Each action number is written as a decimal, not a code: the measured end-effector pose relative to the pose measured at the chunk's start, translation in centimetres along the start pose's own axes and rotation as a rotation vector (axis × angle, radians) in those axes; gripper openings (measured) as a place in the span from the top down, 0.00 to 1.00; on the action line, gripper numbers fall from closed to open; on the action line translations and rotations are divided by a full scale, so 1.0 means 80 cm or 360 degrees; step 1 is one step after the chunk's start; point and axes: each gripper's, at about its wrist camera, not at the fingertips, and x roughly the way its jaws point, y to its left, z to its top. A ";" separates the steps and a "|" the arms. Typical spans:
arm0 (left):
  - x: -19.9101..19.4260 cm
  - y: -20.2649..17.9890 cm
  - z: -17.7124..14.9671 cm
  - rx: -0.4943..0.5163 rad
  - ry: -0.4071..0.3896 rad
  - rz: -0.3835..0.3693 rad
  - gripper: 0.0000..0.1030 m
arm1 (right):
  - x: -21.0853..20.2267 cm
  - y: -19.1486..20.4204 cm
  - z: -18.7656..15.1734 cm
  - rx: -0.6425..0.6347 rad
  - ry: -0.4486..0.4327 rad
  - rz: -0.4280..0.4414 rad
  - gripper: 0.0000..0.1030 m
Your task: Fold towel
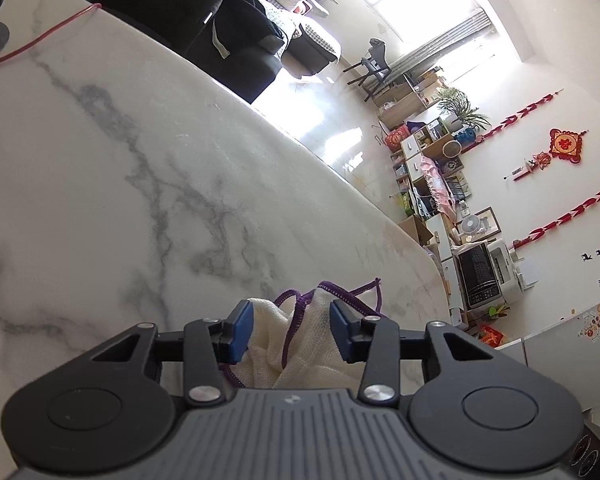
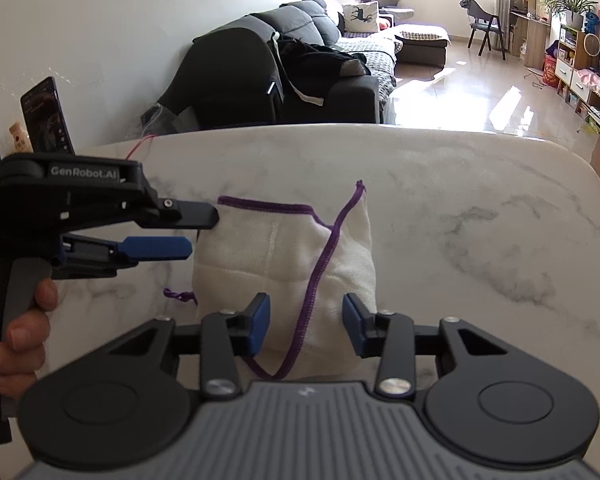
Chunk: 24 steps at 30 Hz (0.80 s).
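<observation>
1. Left gripper (image 1: 292,330): jaws part-open astride the towel (image 1: 300,344) edge; pads not visibly pressing.
2. Right gripper (image 2: 305,326): jaws narrowed around the near edge, gaps visible.
3. Risk: thin gauze slips out, or only one layer is caught (fold then skews).
4. Towel: cream, loosely woven, purple-stitched hem, partly folded on the smooth marble table (image 2: 460,200).

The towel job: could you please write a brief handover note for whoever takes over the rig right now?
Left gripper: an edge of the towel sits between its pads; whether they pinch it is unclear.
Right gripper: open, straddling the towel's near edge.
Towel: on the marble table, already folded into a small packet.
Left to do: probably one more fold, then release.
</observation>
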 end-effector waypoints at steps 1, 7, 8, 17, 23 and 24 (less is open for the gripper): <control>0.001 0.000 0.000 -0.0007 0.0007 -0.0013 0.77 | 0.001 0.000 -0.001 0.0000 0.0004 -0.0003 0.58; 0.004 0.004 -0.003 -0.0057 -0.0006 -0.0072 0.91 | 0.005 0.001 -0.005 -0.0002 0.0016 -0.0026 0.69; 0.003 0.004 -0.003 -0.0056 -0.0014 -0.0074 0.92 | 0.006 0.001 -0.006 -0.0001 0.0017 -0.0031 0.77; -0.004 -0.001 -0.004 -0.0013 -0.0074 0.0013 0.93 | -0.005 -0.005 -0.007 0.0018 -0.0030 -0.0048 0.93; -0.021 -0.003 -0.006 0.0053 -0.0150 0.0146 0.93 | -0.020 -0.021 -0.008 0.0048 -0.0064 -0.0112 0.93; -0.023 -0.004 -0.006 0.0070 -0.0165 0.0180 0.93 | -0.022 -0.025 -0.009 0.0056 -0.0065 -0.0120 0.93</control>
